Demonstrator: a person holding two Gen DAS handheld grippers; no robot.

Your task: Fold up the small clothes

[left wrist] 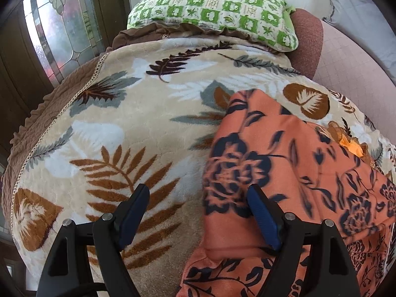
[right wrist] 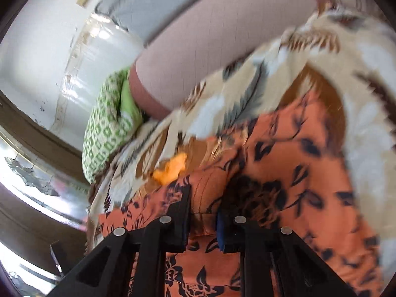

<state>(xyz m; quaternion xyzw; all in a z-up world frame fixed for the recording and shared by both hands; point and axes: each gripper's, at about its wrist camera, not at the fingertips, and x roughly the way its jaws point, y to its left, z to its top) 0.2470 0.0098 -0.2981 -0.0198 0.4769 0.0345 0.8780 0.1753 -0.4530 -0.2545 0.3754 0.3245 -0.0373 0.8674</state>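
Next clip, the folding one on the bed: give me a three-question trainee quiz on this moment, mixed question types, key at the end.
1. True or false: the left hand-held gripper is clamped on the orange floral garment.
2. Which hand-held gripper pinches a fold of the garment? A) left B) right
3. Fill in: the garment lies on a leaf-patterned ____.

Key: 1 false; 2 B; 3 blanket.

Garment (left wrist: 284, 163) on blanket (left wrist: 118, 123), right side; pillow (left wrist: 212, 7) behind, at blanket's far end.
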